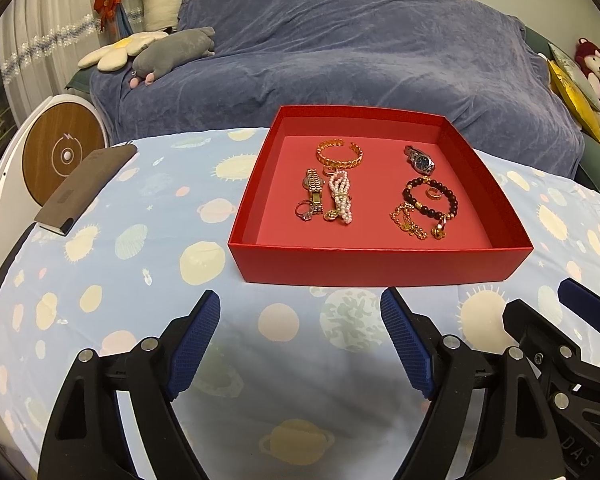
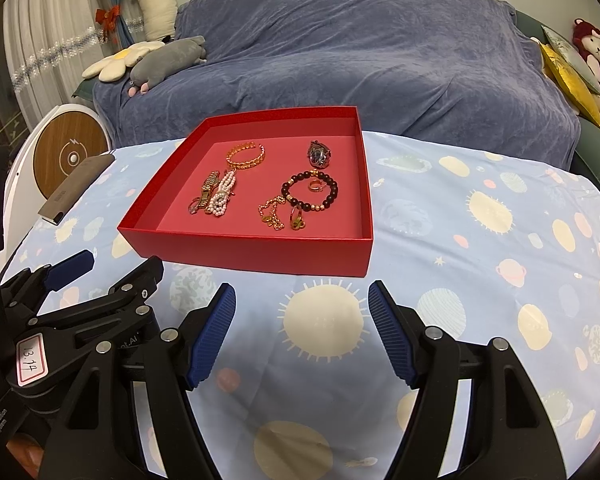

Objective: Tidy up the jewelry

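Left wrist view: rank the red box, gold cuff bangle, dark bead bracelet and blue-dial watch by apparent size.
1. red box
2. dark bead bracelet and gold cuff bangle: look alike, and the bangle lies farther back, so unranked
3. blue-dial watch

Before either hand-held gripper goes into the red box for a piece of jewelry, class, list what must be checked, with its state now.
1. Left hand-held gripper open, nothing between its fingers: ok.
2. Right hand-held gripper open and empty: ok.
3. Red box sits flat on the tablecloth, open top: ok.
4. Silver watch lies apart from other pieces: ok.
5. Pearl bracelet clear of the gold watch: not ok, they lie close together.
6. Gold chain free of the dark bead bracelet: cannot tell.
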Demonstrator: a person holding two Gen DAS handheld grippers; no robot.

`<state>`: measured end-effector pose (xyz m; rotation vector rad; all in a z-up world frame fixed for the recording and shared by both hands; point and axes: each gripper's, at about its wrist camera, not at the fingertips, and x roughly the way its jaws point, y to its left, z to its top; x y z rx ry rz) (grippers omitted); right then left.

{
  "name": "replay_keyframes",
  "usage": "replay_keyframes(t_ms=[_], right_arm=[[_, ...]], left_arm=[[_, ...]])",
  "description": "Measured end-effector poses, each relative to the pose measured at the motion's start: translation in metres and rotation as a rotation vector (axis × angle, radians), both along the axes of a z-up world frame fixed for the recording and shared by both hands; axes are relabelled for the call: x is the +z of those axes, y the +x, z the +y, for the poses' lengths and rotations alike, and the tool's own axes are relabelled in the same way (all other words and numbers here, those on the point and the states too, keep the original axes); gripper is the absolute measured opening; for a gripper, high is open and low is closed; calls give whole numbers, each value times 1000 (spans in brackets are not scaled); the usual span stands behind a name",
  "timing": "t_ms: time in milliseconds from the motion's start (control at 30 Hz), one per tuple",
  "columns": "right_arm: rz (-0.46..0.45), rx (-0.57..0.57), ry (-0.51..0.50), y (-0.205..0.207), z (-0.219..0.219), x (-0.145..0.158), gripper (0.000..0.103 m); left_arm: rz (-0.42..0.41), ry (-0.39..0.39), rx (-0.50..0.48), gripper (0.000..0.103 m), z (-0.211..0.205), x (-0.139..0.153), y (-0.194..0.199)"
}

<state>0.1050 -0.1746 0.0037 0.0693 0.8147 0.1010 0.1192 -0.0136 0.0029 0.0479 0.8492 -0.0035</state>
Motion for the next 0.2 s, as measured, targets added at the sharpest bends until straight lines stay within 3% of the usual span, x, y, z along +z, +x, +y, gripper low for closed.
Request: replay_keyframes(t_ms=[200], right_arm=[[-8, -29, 4, 0, -4, 0, 73]], left_arm=[[-23, 0, 1, 80, 0, 2, -2]])
